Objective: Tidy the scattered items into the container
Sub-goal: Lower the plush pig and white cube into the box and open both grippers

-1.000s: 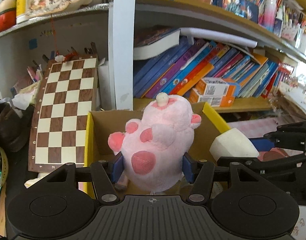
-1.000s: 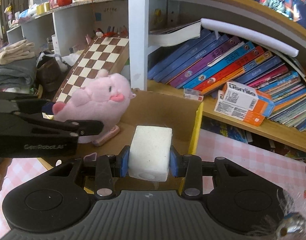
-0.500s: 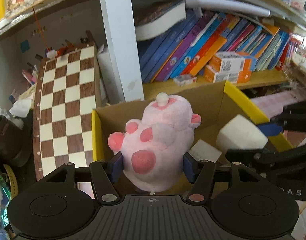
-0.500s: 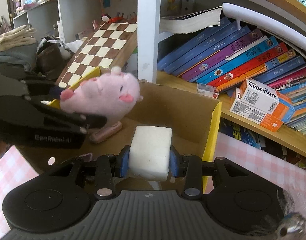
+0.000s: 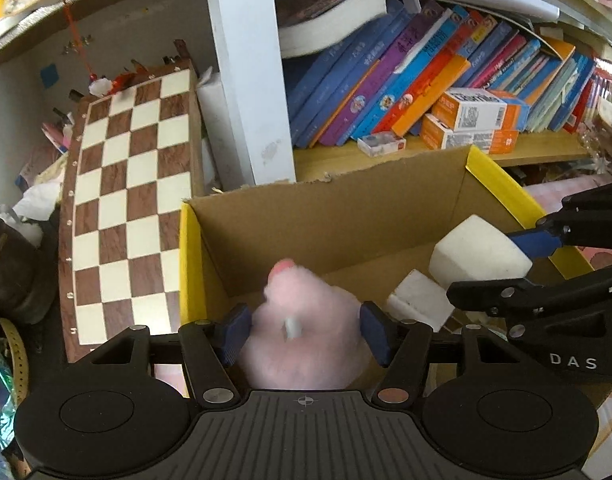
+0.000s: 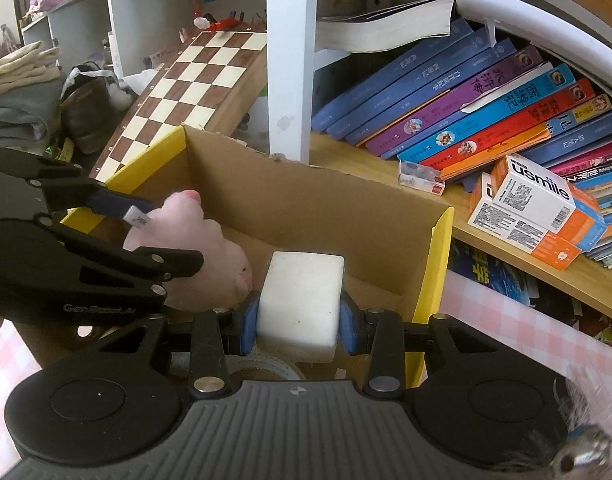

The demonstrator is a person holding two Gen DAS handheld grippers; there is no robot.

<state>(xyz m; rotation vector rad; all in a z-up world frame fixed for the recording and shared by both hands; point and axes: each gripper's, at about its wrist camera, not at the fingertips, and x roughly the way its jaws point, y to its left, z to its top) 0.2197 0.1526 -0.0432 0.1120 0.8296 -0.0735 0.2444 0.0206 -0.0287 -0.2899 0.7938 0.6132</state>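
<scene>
A cardboard box [image 5: 326,216] with yellow flaps stands open in front of the bookshelf; it also shows in the right wrist view [image 6: 326,204]. My left gripper [image 5: 304,334] has its jaws spread wide. The pink plush toy [image 5: 306,328] is blurred, dropping between them into the box. In the right wrist view the plush [image 6: 210,268] lies low in the box beside the left gripper [image 6: 146,236]. My right gripper [image 6: 299,326] is shut on a white foam block [image 6: 302,304] held over the box's near right side. A second white block [image 5: 420,300] lies inside the box.
A chessboard [image 5: 130,208] leans against the shelf left of the box. A white shelf post [image 5: 250,72] rises behind it. Slanted books [image 5: 406,80] and orange-white cartons [image 5: 470,120] fill the shelf. A pink checked tablecloth [image 6: 506,320] lies right of the box.
My left gripper has opened and let go of the plush, which has tipped and dropped into the box. Both grippers have moved lower over the box. The right gripper still holds its block.
</scene>
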